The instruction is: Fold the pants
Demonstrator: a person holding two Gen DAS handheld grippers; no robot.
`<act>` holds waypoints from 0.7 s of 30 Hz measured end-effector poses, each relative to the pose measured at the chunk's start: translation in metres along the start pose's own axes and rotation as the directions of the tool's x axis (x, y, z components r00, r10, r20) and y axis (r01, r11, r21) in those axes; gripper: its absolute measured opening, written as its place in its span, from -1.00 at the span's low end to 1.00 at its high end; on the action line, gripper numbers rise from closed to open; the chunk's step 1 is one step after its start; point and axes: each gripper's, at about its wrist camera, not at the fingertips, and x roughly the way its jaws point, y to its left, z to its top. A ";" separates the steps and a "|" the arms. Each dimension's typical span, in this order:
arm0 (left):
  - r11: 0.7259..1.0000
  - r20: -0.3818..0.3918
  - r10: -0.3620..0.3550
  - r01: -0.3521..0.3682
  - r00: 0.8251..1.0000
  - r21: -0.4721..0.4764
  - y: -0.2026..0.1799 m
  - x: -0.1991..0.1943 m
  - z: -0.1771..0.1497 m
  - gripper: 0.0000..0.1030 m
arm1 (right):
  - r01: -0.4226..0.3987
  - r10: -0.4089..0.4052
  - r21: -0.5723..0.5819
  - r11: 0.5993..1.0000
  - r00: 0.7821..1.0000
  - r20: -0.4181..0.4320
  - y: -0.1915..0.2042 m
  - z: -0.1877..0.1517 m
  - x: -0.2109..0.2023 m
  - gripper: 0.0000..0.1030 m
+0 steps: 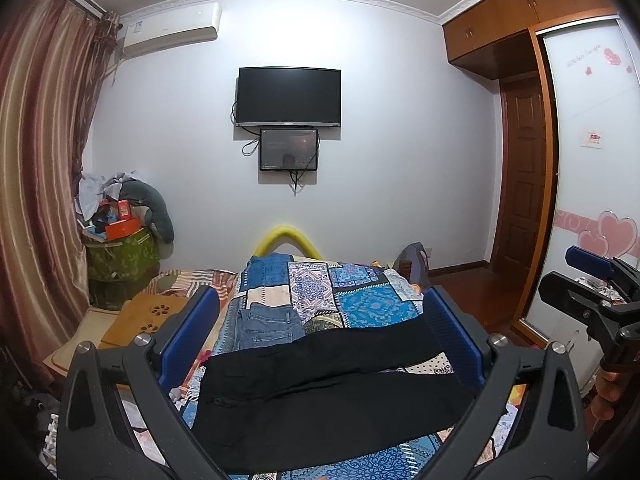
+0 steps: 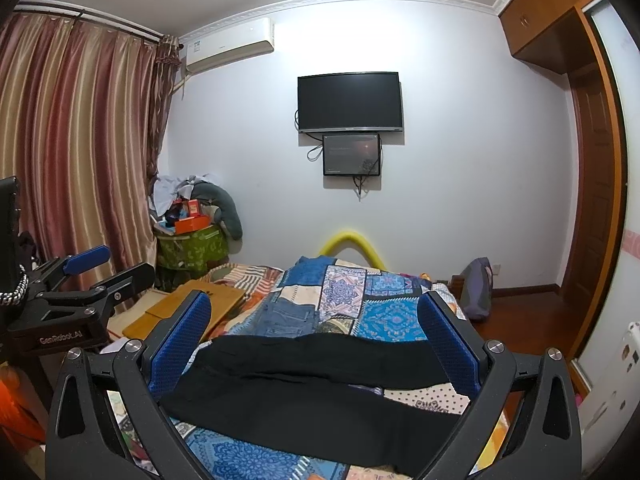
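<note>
black grippers, blue ribbed fingers, silver screws

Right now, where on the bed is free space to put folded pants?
The patchwork quilt beyond the black pants and right of the jeans is bare. The bed's left side is crowded with wooden boards.

A home bedroom is shown: a bed is covered with a blue patchwork quilt, striped pink-and-gold curtains are hung, and a black flat television, a white air conditioner and wooden wardrobe cabinets are mounted along white walls.
</note>
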 end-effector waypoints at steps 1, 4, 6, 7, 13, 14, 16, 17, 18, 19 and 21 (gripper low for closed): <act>1.000 -0.002 -0.001 0.001 1.000 -0.001 0.000 0.001 0.000 0.99 | 0.002 -0.002 -0.001 1.000 1.000 0.000 0.000 0.000 0.000 0.99; 1.000 -0.008 -0.007 0.007 1.000 -0.006 0.000 0.002 -0.001 0.99 | 0.001 -0.001 0.000 1.000 1.000 0.001 0.000 -0.001 0.000 0.99; 1.000 -0.009 -0.010 0.010 1.000 -0.011 0.001 0.002 0.000 0.99 | 0.001 -0.001 0.000 1.000 1.000 0.000 0.001 -0.001 0.000 0.99; 1.000 -0.008 -0.011 0.011 1.000 -0.013 0.001 0.002 0.000 0.99 | 0.001 -0.001 0.000 1.000 1.000 0.001 0.001 -0.001 0.000 0.99; 1.000 -0.006 -0.011 0.010 1.000 -0.017 0.001 0.003 0.000 1.00 | 0.000 0.000 0.000 1.000 1.000 0.002 0.000 -0.002 0.000 0.99; 1.000 -0.006 -0.011 0.011 1.000 -0.019 0.001 0.003 0.000 0.99 | 0.001 -0.001 0.000 1.000 1.000 0.001 0.000 -0.002 0.000 0.99; 1.000 -0.005 -0.010 0.010 1.000 -0.018 0.001 0.003 0.000 1.00 | 0.000 0.000 -0.001 1.000 1.000 0.002 0.000 -0.002 0.000 0.99; 1.000 -0.004 -0.010 0.010 1.000 -0.018 0.002 0.003 0.000 1.00 | 0.000 0.000 -0.001 1.000 1.000 0.002 0.001 -0.002 0.000 0.99; 1.000 -0.005 -0.010 0.010 1.000 -0.019 0.002 0.003 0.000 1.00 | 0.000 0.000 -0.001 1.000 1.000 0.002 0.000 -0.002 0.000 0.99; 1.000 -0.006 -0.011 0.011 1.000 -0.018 0.002 0.003 -0.001 1.00 | -0.002 0.002 -0.001 1.000 1.000 0.002 0.000 -0.002 0.000 0.99; 1.000 -0.006 -0.012 0.012 1.000 -0.021 0.003 0.003 -0.002 1.00 | -0.001 0.001 -0.001 1.000 1.000 0.002 0.001 -0.001 0.000 0.99</act>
